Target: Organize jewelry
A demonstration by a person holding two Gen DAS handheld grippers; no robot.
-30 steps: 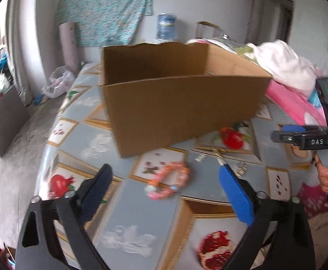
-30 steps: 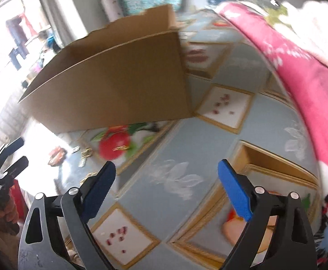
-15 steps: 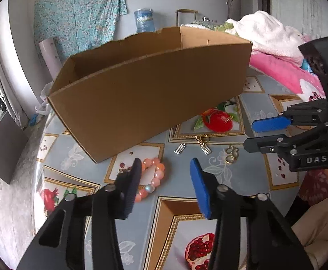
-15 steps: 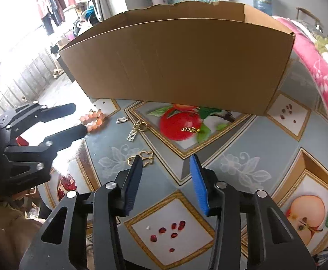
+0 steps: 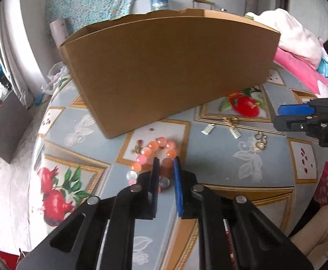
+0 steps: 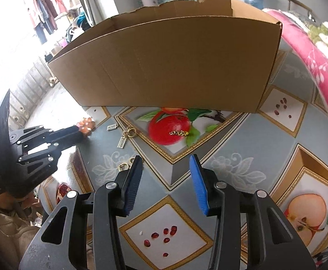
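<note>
A pink and orange bead bracelet (image 5: pixel 155 148) lies on the patterned tablecloth (image 5: pixel 220 168) in front of a brown cardboard box (image 5: pixel 168 67). My left gripper (image 5: pixel 165 160) is shut on the near side of the bracelet; it also shows in the right wrist view (image 6: pixel 85 127), with the bracelet (image 6: pixel 86 123) at its tips. Small earrings (image 5: pixel 209 128), a gold ring piece (image 5: pixel 260 139) and a gold chain (image 6: pixel 179 133) lie on the cloth. My right gripper (image 6: pixel 165 160) is open and empty above the cloth, beside the gold ring piece (image 6: pixel 124 166).
The box (image 6: pixel 168 63) stands open-topped at the back of the table. A pink blanket (image 6: pixel 310 67) and white cloth (image 5: pixel 288 36) lie to the right. The table's edge drops off at the left (image 5: pixel 35 157). My right gripper also shows at the left wrist view's right edge (image 5: pixel 285 114).
My left gripper moved down to the bracelet and closed on it. My right gripper opened wider and shifted slightly over the cloth.
</note>
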